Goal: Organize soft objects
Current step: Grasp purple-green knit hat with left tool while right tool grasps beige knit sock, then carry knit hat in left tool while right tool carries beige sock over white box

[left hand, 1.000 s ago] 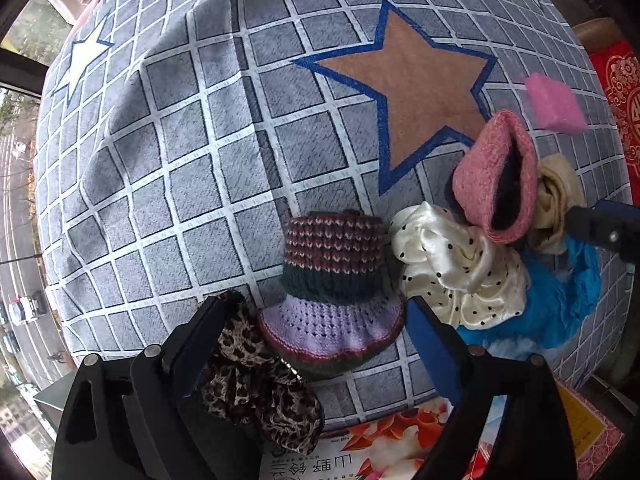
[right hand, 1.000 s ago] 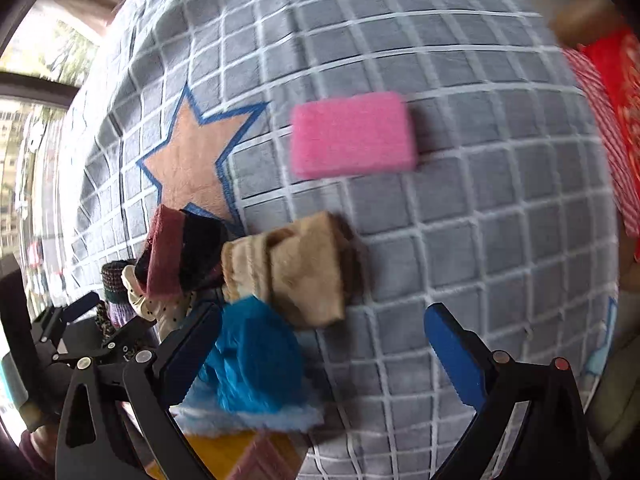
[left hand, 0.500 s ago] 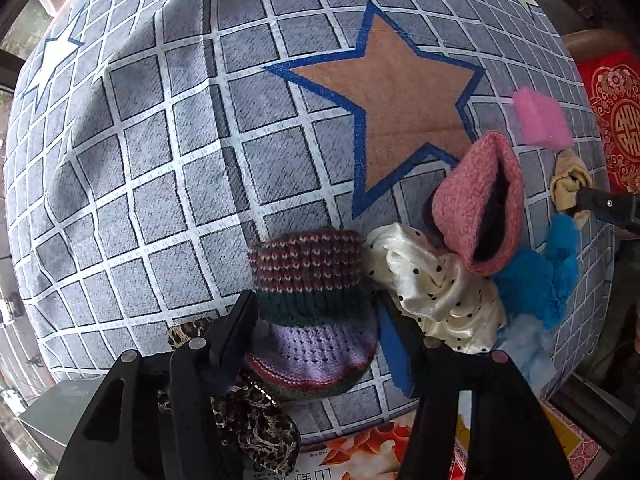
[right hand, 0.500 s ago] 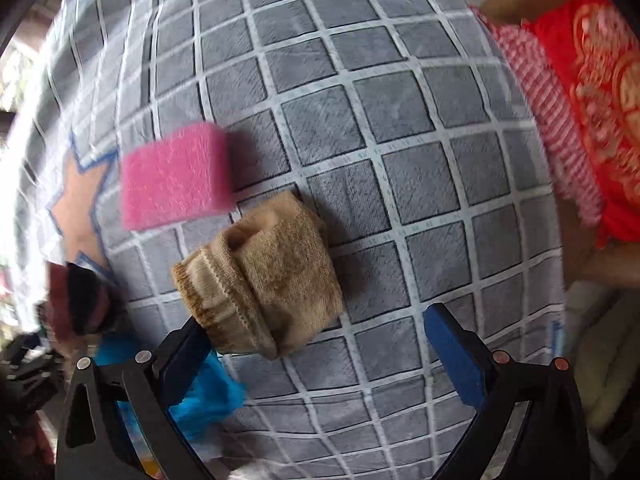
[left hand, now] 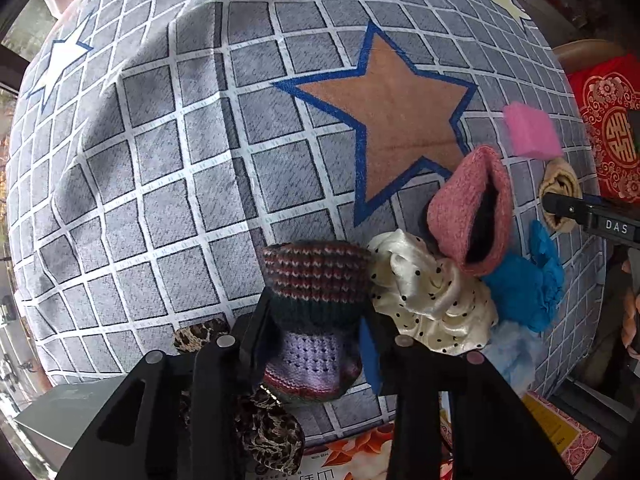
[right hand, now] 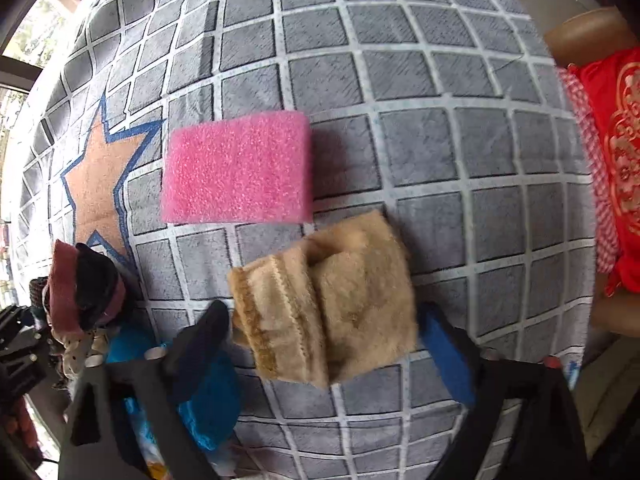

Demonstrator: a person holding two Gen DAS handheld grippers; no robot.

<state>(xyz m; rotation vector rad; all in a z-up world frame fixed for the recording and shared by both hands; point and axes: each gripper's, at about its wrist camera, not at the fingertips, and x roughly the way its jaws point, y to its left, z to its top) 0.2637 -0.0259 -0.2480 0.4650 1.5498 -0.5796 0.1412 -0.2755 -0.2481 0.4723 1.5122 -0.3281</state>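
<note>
In the left wrist view my left gripper (left hand: pixel 316 332) points down over a striped knit hat (left hand: pixel 316 272). Its jaws are closing and the pads squeeze the hat's dark green band. In the right wrist view a tan folded fleece piece (right hand: pixel 340 300) lies between the fingers of my right gripper (right hand: pixel 324 326). Those jaws are closing too, with the pads right at the fleece's edges and no squeeze visible. A pink sponge (right hand: pixel 236 172) lies just beyond the fleece.
A cream dotted cloth (left hand: pixel 424 292), a pink knit hat (left hand: pixel 468 204) and a blue cloth (left hand: pixel 524 288) are piled between the two grippers. A leopard scrunchie (left hand: pixel 268 432) lies under the left gripper. The grey checked cover (left hand: pixel 160 160) ends close by; a red cushion (right hand: pixel 616 160) sits to the right.
The left jaws have narrowed from wide open onto the knit hat. The right gripper has shifted from above the blue cloth to straddle the tan fleece, and its jaws have started narrowing.
</note>
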